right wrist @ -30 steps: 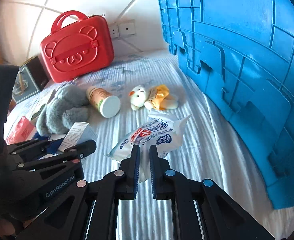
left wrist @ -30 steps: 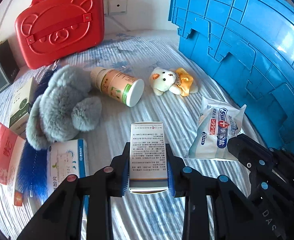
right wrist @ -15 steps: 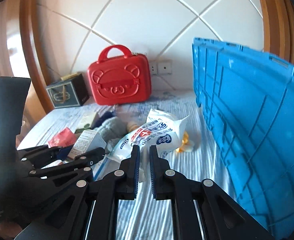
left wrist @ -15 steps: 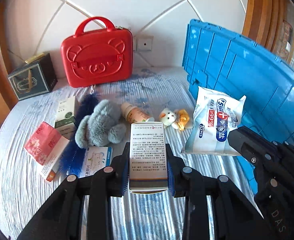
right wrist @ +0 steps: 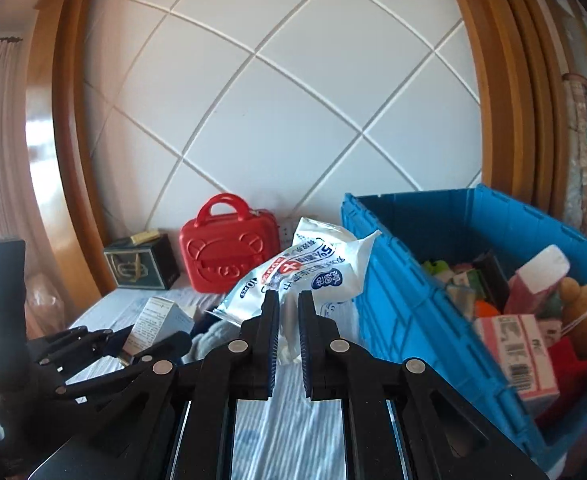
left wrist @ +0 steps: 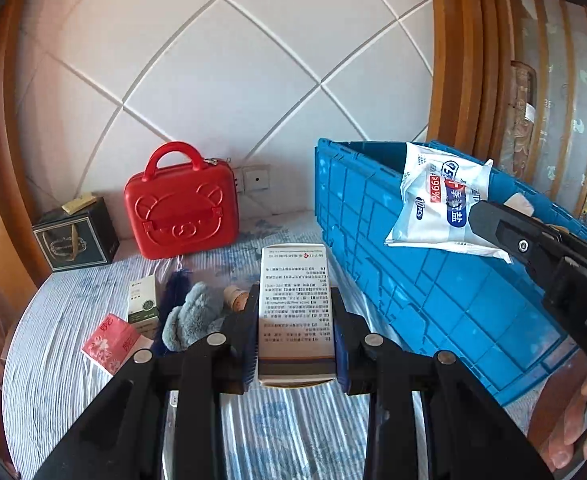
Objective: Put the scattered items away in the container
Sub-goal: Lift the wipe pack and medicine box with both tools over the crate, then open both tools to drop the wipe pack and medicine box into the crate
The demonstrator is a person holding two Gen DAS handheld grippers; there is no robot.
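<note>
- Your left gripper (left wrist: 296, 344) is matt black plastic with small bright metal rivets; its fingers (left wrist: 250, 346) carry ribbed blue pads.
- The box (left wrist: 295, 308) between those pads is smooth printed cardboard.
- The wipes pack (right wrist: 305, 274) in your right gripper (right wrist: 288, 340) is glossy, crinkled plastic film.
- The blue crate (left wrist: 433, 280) is hard moulded plastic, ribbed, with a slight sheen.
- Left of the crate, the red case (left wrist: 183, 210) is glossy embossed plastic.
- The grey plush toy (left wrist: 187, 322) in front of the case is fluffy fabric.
- The bed sheet (left wrist: 53, 344) is ribbed, wrinkled cloth.
- Behind the crate, the frame (left wrist: 445, 60) is varnished wood.
</note>
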